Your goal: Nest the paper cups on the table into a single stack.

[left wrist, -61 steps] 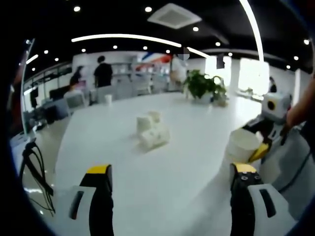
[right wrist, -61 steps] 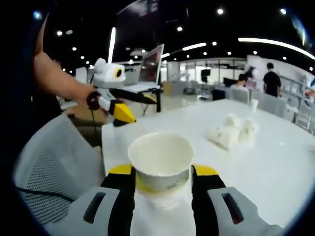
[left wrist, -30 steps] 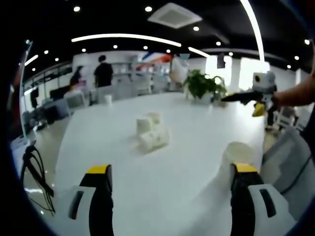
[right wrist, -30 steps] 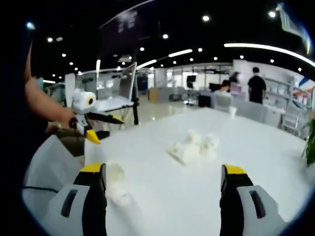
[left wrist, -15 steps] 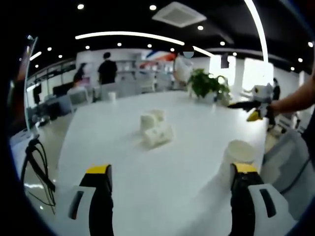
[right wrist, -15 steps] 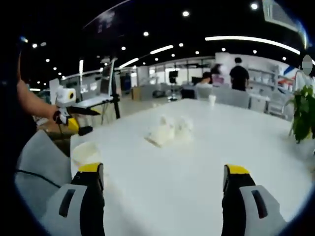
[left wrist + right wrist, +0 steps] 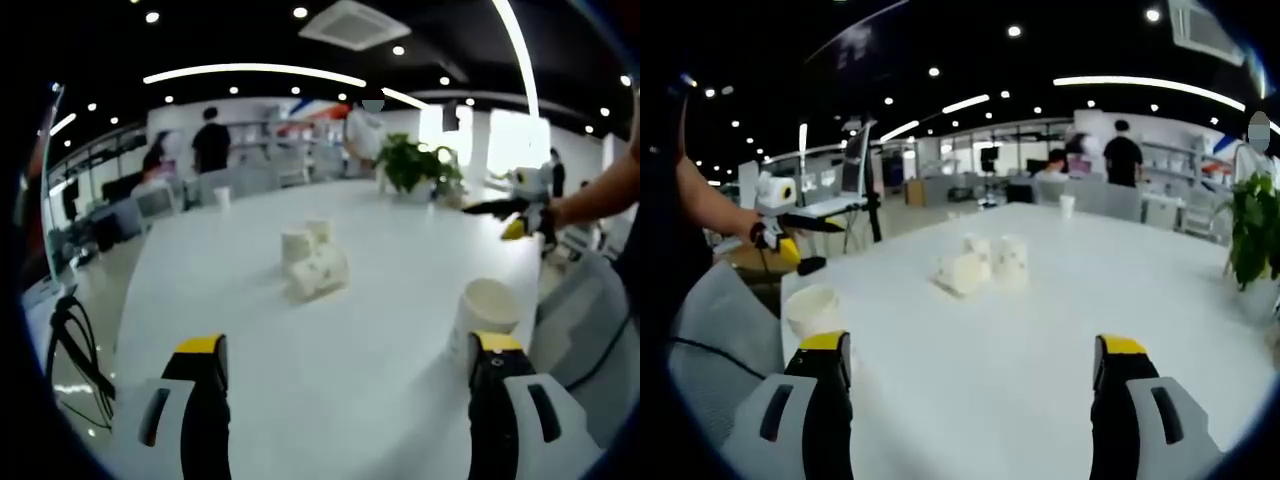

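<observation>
white worktop, cup cluster dead ahead, upper centre.
both grippers spread, empty; lone cup sits by left gripper; right gripper faces cluster.

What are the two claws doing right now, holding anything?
Left gripper: open, holding nothing.
Right gripper: open, holding nothing; a paper cup stands on the table beside it.

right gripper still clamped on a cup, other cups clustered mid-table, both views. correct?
No. The right gripper is open and empty, as the right gripper view shows; the single cup stands on the table beside it. The other cups are clustered mid-table.
</observation>
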